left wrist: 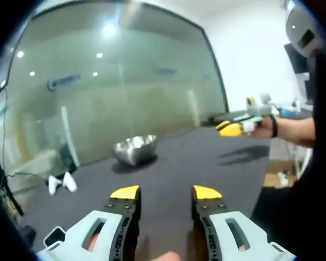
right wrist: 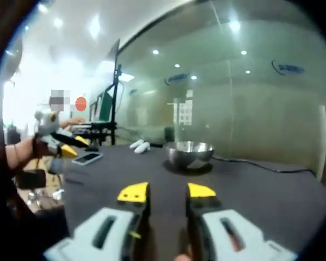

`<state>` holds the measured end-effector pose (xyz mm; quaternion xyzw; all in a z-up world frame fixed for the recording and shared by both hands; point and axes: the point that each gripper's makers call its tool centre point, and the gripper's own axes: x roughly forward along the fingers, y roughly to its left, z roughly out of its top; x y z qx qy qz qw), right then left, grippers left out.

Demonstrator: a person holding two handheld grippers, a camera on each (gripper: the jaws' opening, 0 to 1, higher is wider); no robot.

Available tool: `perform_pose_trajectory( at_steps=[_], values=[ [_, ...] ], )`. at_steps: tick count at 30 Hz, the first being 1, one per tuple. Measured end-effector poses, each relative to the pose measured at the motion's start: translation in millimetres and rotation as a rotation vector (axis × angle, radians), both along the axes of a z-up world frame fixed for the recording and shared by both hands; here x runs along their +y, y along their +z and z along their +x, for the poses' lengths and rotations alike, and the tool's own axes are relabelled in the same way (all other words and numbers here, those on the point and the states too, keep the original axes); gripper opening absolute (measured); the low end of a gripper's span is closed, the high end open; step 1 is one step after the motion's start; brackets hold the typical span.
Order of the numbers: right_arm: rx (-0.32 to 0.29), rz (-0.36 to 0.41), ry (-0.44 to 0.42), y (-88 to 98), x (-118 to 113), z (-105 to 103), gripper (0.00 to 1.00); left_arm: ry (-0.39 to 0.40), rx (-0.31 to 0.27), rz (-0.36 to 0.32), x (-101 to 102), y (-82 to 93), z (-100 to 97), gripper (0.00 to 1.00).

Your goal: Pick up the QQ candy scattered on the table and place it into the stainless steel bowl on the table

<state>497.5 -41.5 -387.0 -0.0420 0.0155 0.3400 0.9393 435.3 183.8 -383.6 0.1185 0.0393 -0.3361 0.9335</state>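
We hold the left tool (left wrist: 165, 193) and right tool (right wrist: 167, 191) above the dark desk (right wrist: 261, 187), both with jaws apart and empty, the steel bowl (right wrist: 189, 151) ahead; no candy is visible, so finding it likely comes next.

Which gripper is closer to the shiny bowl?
Right, probably, but only just. The right gripper points almost straight at the bowl, which looks a bit bigger in its view. The left gripper sees the bowl ahead, left of its jaws, looking slightly smaller.

shiny stainless steel bowl (left wrist: 135, 148) (right wrist: 189, 153) upright on the dark table (left wrist: 195, 163) (right wrist: 261, 190), seemingly empty
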Motion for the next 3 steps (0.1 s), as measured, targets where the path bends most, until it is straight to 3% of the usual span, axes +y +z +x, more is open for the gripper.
perform_pose_trajectory(
  at_steps=[3],
  values=[
    [0.003, -0.007, 0.004, -1.0, 2.1, 0.4, 0.26, 0.0, -0.001, 0.004, -0.4, 0.3, -0.3, 0.38]
  ],
)
